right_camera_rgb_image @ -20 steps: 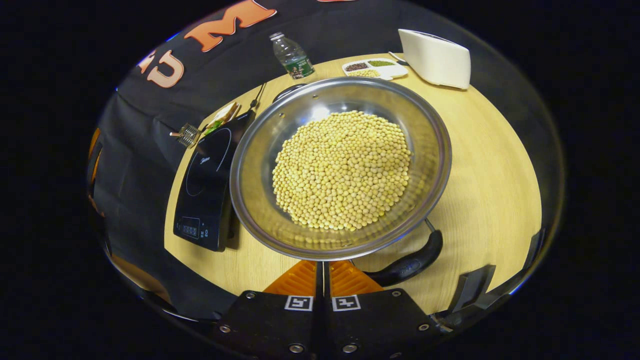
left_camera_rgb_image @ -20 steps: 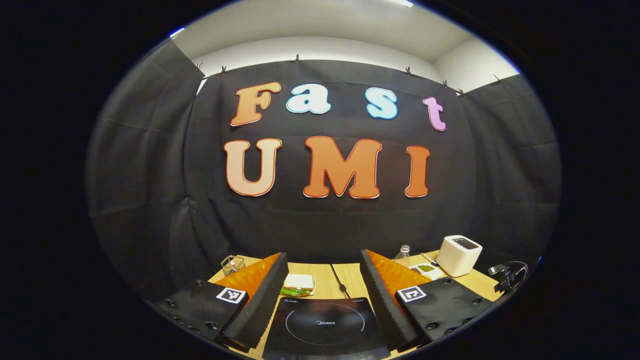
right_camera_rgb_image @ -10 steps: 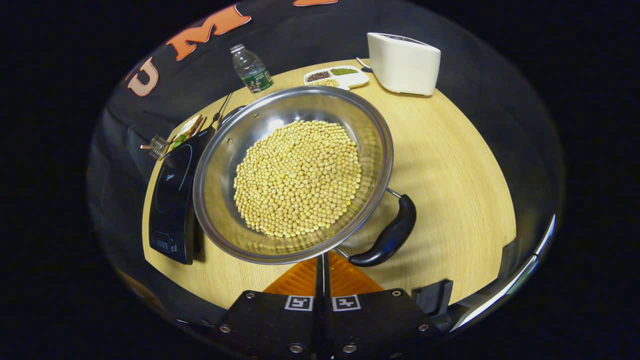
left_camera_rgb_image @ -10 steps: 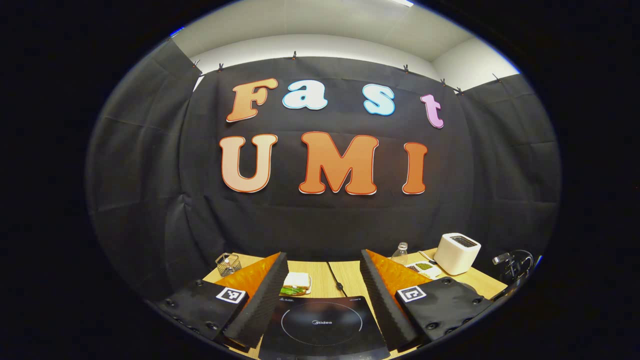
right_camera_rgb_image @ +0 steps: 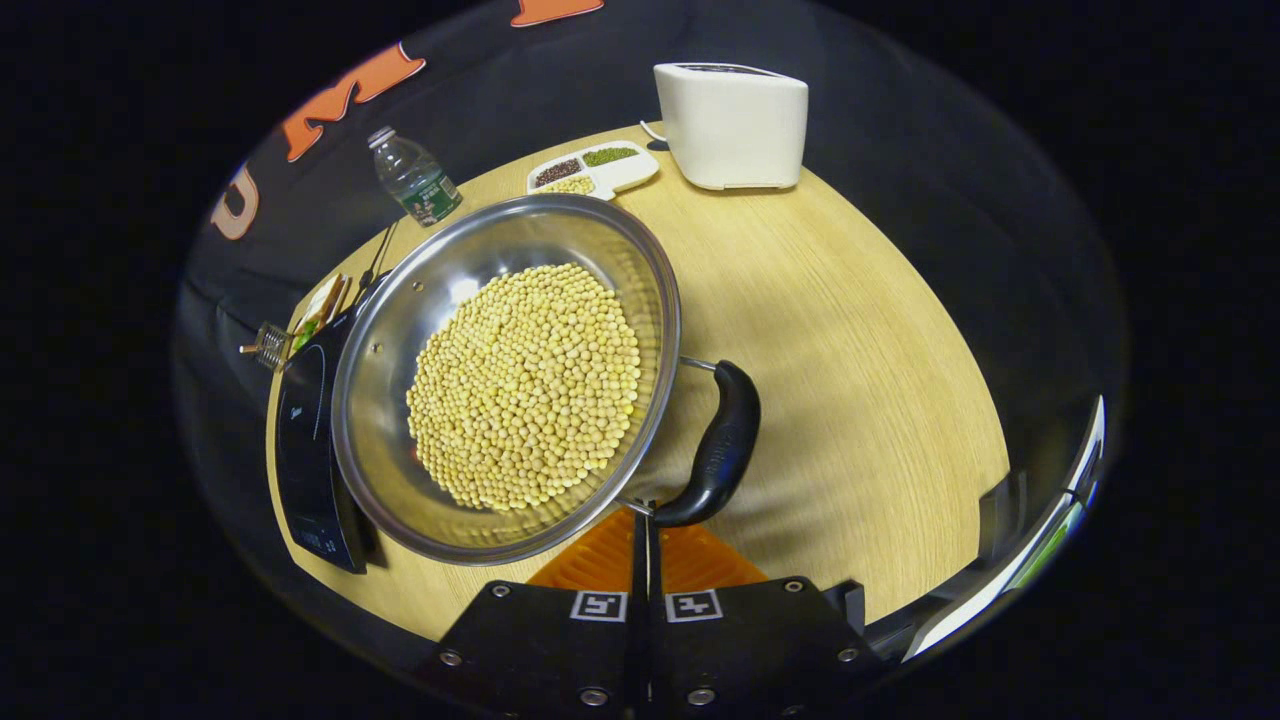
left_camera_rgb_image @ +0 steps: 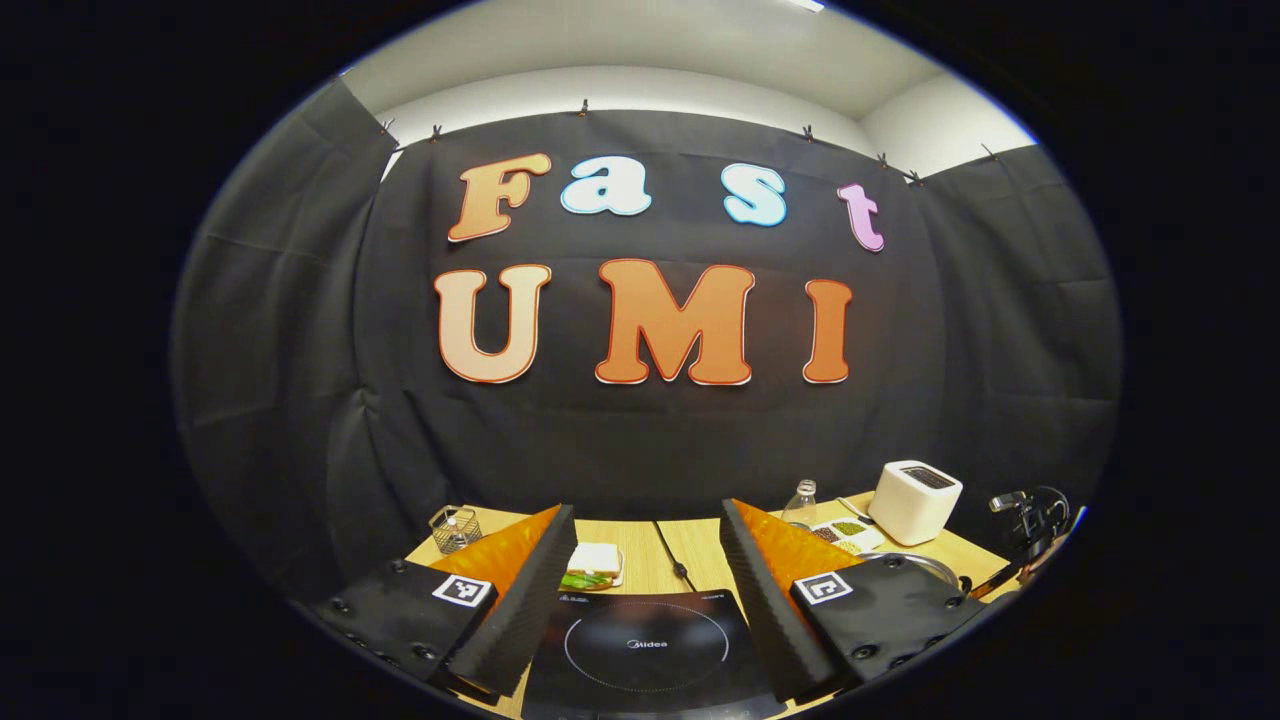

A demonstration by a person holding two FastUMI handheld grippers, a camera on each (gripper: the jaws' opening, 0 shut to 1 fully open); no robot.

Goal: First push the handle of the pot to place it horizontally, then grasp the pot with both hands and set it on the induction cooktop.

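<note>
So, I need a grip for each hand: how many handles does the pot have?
1 seen: a dark handle on the pot side facing the right tool. A second handle may be hidden behind the far rim.

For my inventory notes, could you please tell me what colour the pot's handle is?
The pot's handle is glossy black, seen best in the right gripper view.

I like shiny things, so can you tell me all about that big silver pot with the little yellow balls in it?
The round, shiny silver metal pot sits upright on the light wooden table, beside the flat black induction cooktop; I cannot tell if they touch. It is wide and shallow, with a heap of small round yellow beans inside. A curved black handle on thin metal rods sticks out from its side. The shut right gripper is right at that handle's near end.
</note>
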